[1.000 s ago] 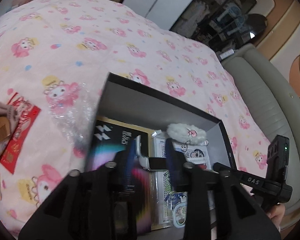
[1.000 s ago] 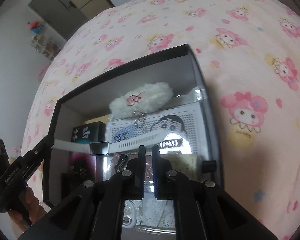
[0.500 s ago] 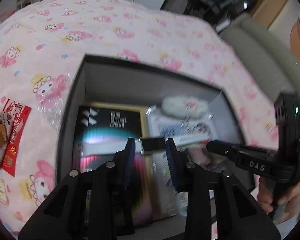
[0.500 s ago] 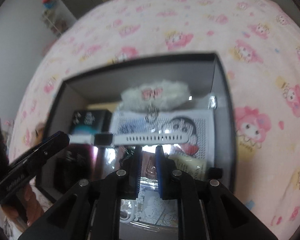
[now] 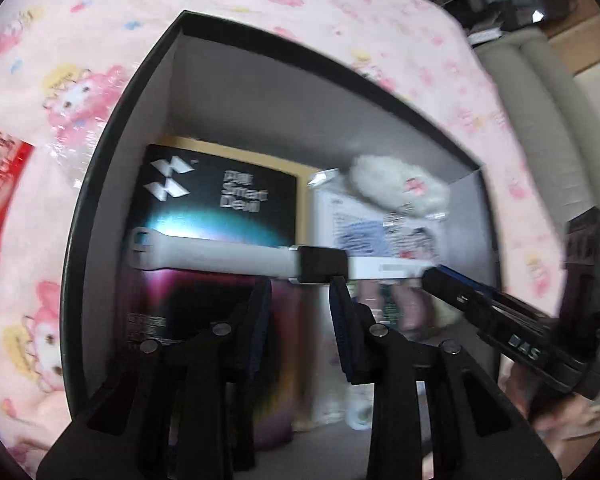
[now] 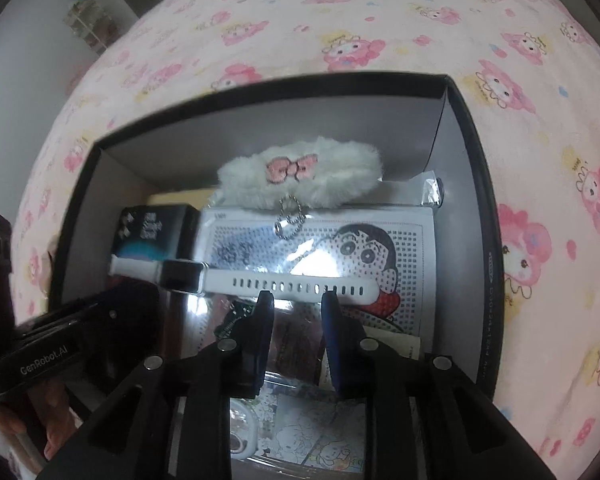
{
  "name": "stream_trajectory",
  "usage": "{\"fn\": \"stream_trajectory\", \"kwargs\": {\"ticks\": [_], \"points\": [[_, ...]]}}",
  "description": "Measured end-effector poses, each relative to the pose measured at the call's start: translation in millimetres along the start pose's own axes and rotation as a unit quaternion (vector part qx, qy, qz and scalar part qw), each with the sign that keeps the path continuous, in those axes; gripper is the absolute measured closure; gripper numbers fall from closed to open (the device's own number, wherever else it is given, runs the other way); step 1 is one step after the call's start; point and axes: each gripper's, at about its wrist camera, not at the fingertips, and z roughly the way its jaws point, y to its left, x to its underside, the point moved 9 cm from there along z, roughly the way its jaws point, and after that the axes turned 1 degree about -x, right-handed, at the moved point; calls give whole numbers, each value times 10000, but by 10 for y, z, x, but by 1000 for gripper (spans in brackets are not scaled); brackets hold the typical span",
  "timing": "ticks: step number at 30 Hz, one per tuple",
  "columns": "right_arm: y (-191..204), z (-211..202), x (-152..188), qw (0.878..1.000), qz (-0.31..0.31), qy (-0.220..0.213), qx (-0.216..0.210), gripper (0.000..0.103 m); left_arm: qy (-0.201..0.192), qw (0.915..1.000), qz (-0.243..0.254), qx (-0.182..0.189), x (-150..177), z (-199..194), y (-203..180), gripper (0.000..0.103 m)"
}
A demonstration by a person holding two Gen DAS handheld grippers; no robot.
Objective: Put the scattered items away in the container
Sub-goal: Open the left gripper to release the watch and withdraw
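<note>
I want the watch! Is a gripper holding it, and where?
Nothing looks held: the right gripper has just been opening its jaws, and the white watch lies free beyond them.

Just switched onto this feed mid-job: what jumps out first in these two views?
A white smartwatch lies stretched across the items in the black box, just beyond both grippers' open jaws, the right gripper having just opened. Behind it, a fluffy white pouch with a pink bow sits on a cartoon-print pack.
</note>
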Motion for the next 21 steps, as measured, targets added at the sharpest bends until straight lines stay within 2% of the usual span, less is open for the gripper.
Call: {"fn": "stream_trajectory", "kwargs": {"ticks": [4, 6, 8, 12, 14, 17, 21], "points": [[41, -84, -83, 9993, -60, -317, -168, 81, -264, 9991, 319, -88, -48, -68, -130, 73], [71, -33, -73, 9992, -82, -286, -269, 81, -346, 9985, 429, -48, -56, -58, -193, 73], [38, 82, -16, 9995, 50, -82, -301, 81, -436, 9979, 471, 49, -79, -53, -211, 72], [20, 137, 73, 9999, 28, 97, -97, 81, -103, 9988, 348, -327, -58, 84, -80, 71], [43, 134, 84, 10000, -16, 86, -45, 79, -140, 9992, 315, -214, -64, 69, -89, 70], [47, 91, 64, 9997, 168, -52, -177, 74, -452, 9981, 405, 143, -65, -35, -171, 68], [112, -201, 31, 9981, 207, -556, -152, 68, -1007, 9913, 844, 113, 13, -294, -345, 68]]}}
